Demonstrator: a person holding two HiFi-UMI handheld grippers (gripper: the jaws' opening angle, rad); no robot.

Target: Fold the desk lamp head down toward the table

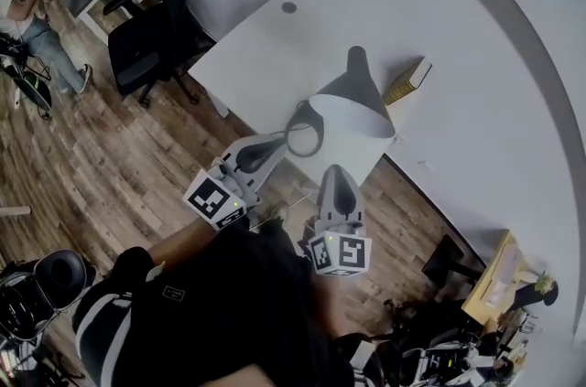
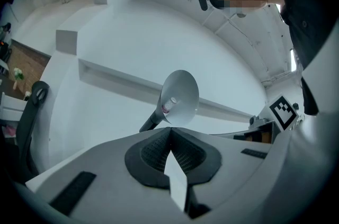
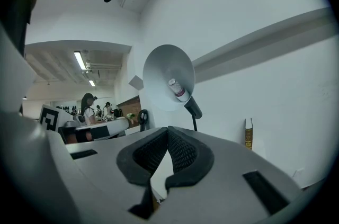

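Desk lamp (image 1: 352, 94) stands on the white table (image 1: 265, 47) near its front edge, book (image 1: 408, 80) just beside it. Head view: only the shade's back. Gripper views look into the shade, bulb (image 3: 177, 88) visible. Left gripper (image 2: 170, 132) and right gripper (image 3: 166, 133) are held level, aimed at the lamp, apart from it; jaws pressed together, empty.

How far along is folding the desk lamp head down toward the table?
Done: nothing yet; the lamp head stands raised above the table, its bulb showing. In hand: the left hand-held gripper and right hand-held gripper are both shut and empty, short of the lamp head. Left: reach the lamp head and fold it down.
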